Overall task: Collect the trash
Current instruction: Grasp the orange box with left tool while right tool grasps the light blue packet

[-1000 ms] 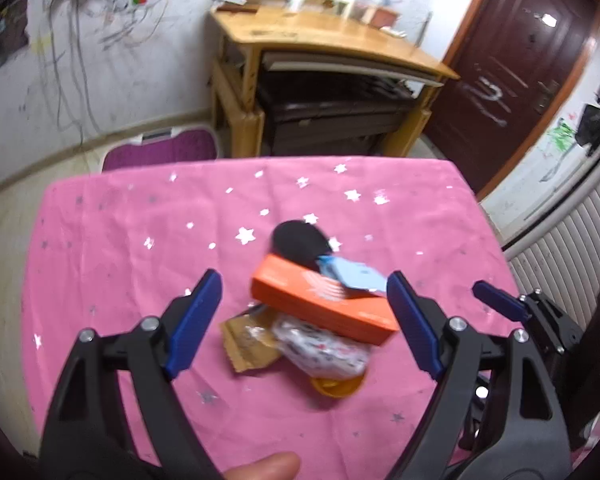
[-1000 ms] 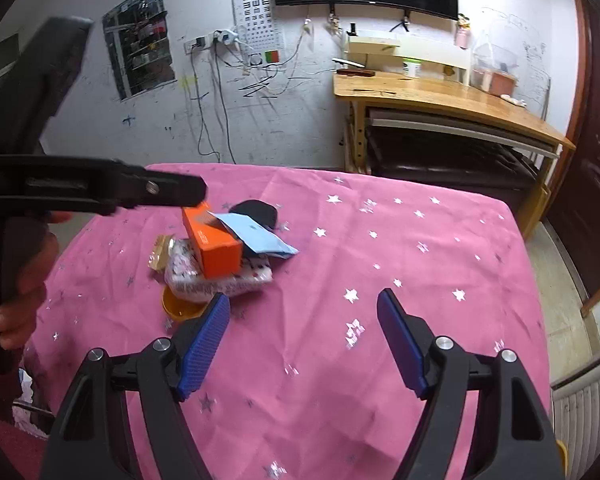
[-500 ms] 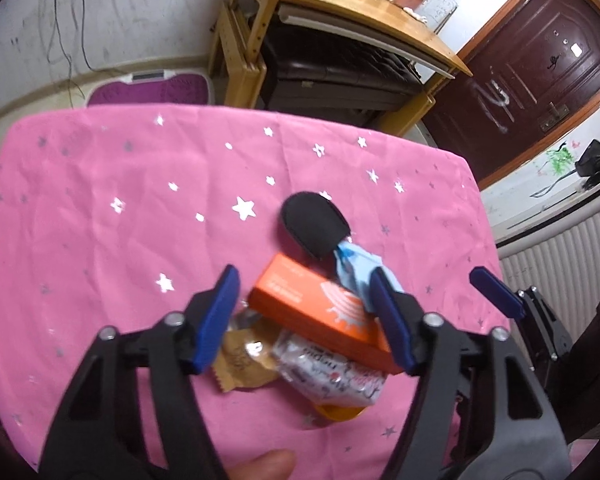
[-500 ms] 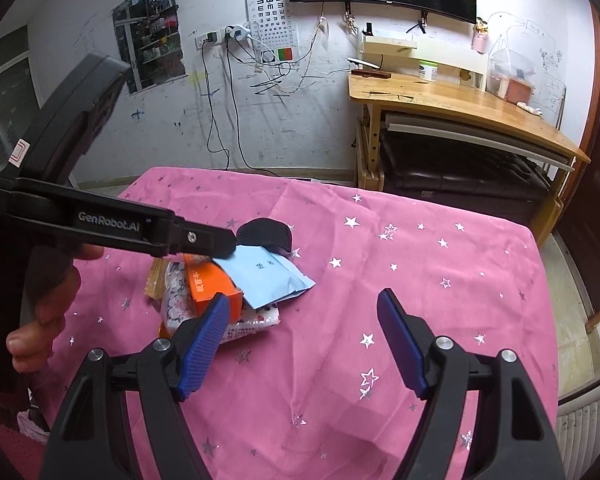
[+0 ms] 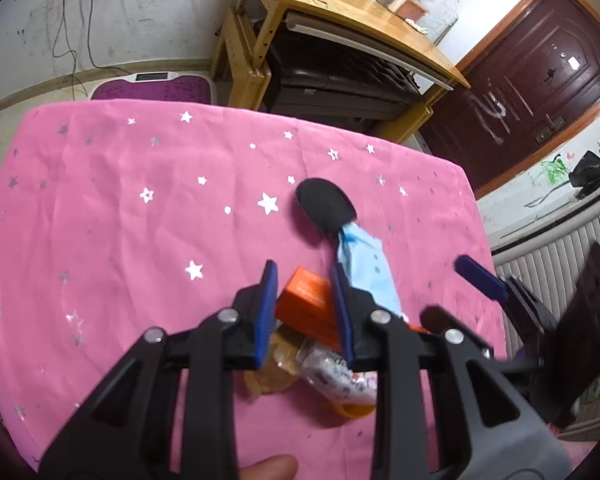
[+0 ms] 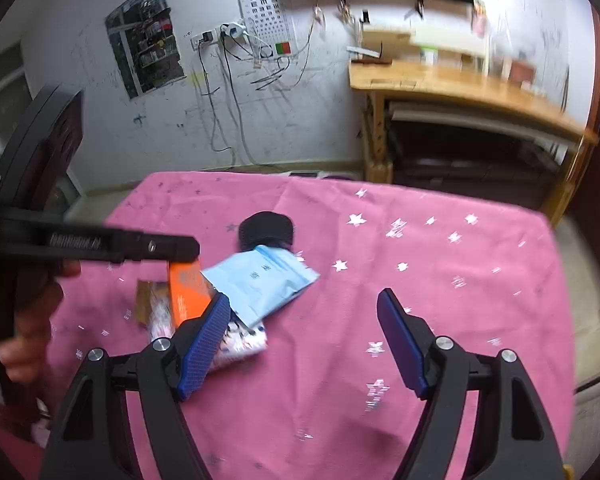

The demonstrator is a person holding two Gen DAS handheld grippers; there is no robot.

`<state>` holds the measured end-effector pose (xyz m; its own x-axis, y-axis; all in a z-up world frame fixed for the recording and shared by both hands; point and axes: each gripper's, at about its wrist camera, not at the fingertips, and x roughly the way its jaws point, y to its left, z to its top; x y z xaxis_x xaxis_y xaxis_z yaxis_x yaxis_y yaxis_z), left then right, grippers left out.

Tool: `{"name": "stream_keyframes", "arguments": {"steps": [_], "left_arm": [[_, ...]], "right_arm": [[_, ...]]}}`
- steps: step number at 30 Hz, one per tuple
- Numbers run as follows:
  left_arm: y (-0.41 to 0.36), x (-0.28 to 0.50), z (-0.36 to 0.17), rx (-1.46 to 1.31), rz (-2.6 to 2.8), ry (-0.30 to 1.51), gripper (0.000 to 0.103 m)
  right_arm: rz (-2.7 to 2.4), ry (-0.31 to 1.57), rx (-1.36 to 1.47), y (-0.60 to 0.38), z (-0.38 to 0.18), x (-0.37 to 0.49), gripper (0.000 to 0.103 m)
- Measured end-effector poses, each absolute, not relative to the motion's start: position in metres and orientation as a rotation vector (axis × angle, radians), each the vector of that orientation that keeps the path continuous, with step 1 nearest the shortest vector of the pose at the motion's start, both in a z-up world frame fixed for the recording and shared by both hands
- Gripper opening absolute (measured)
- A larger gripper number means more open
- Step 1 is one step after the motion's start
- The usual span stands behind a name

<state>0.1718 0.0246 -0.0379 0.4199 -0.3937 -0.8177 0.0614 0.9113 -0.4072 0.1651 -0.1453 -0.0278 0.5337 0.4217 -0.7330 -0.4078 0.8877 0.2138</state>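
A small heap of trash lies on the pink starred tablecloth (image 5: 120, 240). On top is an orange box (image 5: 306, 300), and my left gripper (image 5: 303, 276) is closing on it, blue pads touching both its sides. A light blue packet (image 5: 366, 264) leans on the box beside a black round pad (image 5: 326, 206). Under them lie a white printed wrapper (image 5: 332, 368), a brown wrapper (image 5: 268, 380) and an orange lid (image 5: 352, 410). My right gripper (image 6: 304, 298) hovers open just right of the heap, its left finger over the blue packet (image 6: 260, 284); nothing sits between its pads.
A wooden desk (image 5: 360, 12) stands behind the table, with a dark door (image 5: 540, 80) to its right. A white radiator (image 5: 560, 248) runs along the right side. A purple scale (image 5: 152, 90) lies on the floor beyond the table's far edge.
My left gripper dropped onto the heap and its jaws narrowed from wide apart to the sides of the orange box. The right gripper drifted closer to the heap, still open.
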Motion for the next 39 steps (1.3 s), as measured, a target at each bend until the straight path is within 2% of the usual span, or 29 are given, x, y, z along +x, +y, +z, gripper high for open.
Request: {"name": "stream_keyframes", "arguments": {"steps": [10, 15, 23, 25, 26, 29, 30, 31, 35, 36, 37, 39], "left_arm": [[0.045, 0.147, -0.038, -0.318, -0.276, 1.079, 0.025], [0.055, 0.136, -0.041, -0.304, -0.248, 1.066, 0.025], [0.052, 0.128, -0.040, -0.235, -0.274, 1.024, 0.025], [0.048, 0.127, -0.038, -0.214, -0.288, 1.015, 0.026], [0.045, 0.127, -0.037, -0.201, -0.297, 1.013, 0.028], [0.036, 0.130, -0.035, -0.177, -0.318, 1.007, 0.044], [0.032, 0.130, -0.035, -0.169, -0.323, 1.004, 0.054], [0.028, 0.131, -0.034, -0.156, -0.332, 0.998, 0.061], [0.006, 0.128, -0.031, -0.046, -0.384, 0.955, 0.063], [0.003, 0.127, -0.031, -0.023, -0.399, 0.950, 0.063], [-0.002, 0.127, -0.032, 0.006, -0.423, 0.945, 0.063], [-0.013, 0.125, -0.032, 0.058, -0.475, 0.935, 0.063]], "right_arm": [[0.525, 0.971, 0.067, -0.118, -0.037, 0.195, 0.071], [0.467, 1.016, 0.017, -0.097, -0.047, 0.208, 0.080], [0.398, 1.012, -0.066, -0.094, -0.057, 0.208, 0.080], [0.390, 1.001, -0.082, -0.098, -0.058, 0.206, 0.070], [0.392, 0.999, -0.084, -0.100, -0.057, 0.205, 0.068], [0.396, 0.997, -0.093, -0.107, -0.057, 0.202, 0.062], [0.393, 0.997, -0.099, -0.109, -0.057, 0.201, 0.061], [0.392, 0.997, -0.100, -0.112, -0.057, 0.199, 0.061], [0.394, 0.996, -0.108, -0.122, -0.057, 0.197, 0.061], [0.400, 0.995, -0.106, -0.125, -0.057, 0.196, 0.058], [0.401, 0.991, -0.102, -0.128, -0.056, 0.196, 0.048], [0.390, 0.988, -0.093, -0.136, -0.055, 0.199, 0.046]]}}
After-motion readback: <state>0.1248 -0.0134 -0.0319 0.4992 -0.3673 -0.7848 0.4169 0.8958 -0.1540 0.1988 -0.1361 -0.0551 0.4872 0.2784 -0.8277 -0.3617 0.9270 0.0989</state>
